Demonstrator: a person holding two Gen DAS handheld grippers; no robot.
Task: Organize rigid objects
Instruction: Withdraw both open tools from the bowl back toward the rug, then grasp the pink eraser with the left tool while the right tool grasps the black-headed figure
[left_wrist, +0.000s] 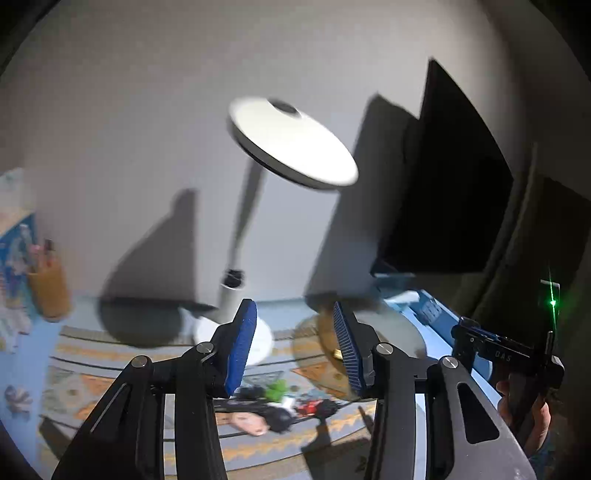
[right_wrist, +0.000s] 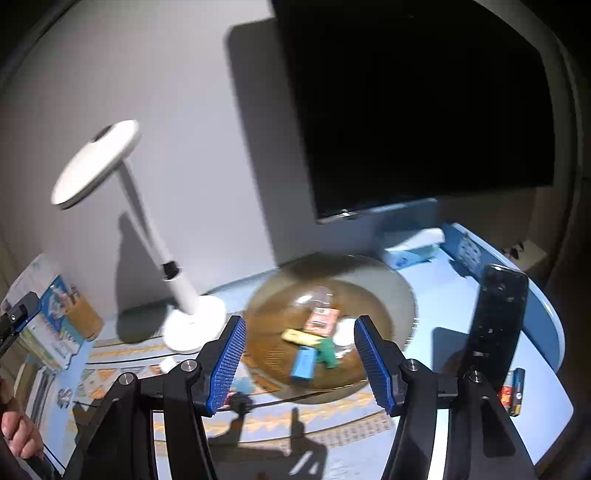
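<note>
A round brown woven basket (right_wrist: 399, 295) sits on the blue table and holds several small items: a blue block (right_wrist: 303, 363), a yellow piece (right_wrist: 297, 336), a green piece (right_wrist: 328, 352) and an orange card (right_wrist: 321, 319). My right gripper (right_wrist: 299, 360) is open and empty, held above the basket's near side. My left gripper (left_wrist: 293, 345) is open and empty, above loose small toys (left_wrist: 280, 402) on the patterned mat; the basket (left_wrist: 388, 328) lies to its right. The view is motion-blurred.
A white desk lamp (right_wrist: 184, 295) stands left of the basket. A dark monitor (right_wrist: 424, 110) is at the back right. A black remote (right_wrist: 495, 321) and batteries (right_wrist: 513, 391) lie right. A pencil cup (left_wrist: 48, 291) and books are at the left. A tissue box (right_wrist: 410, 251) sits behind the basket.
</note>
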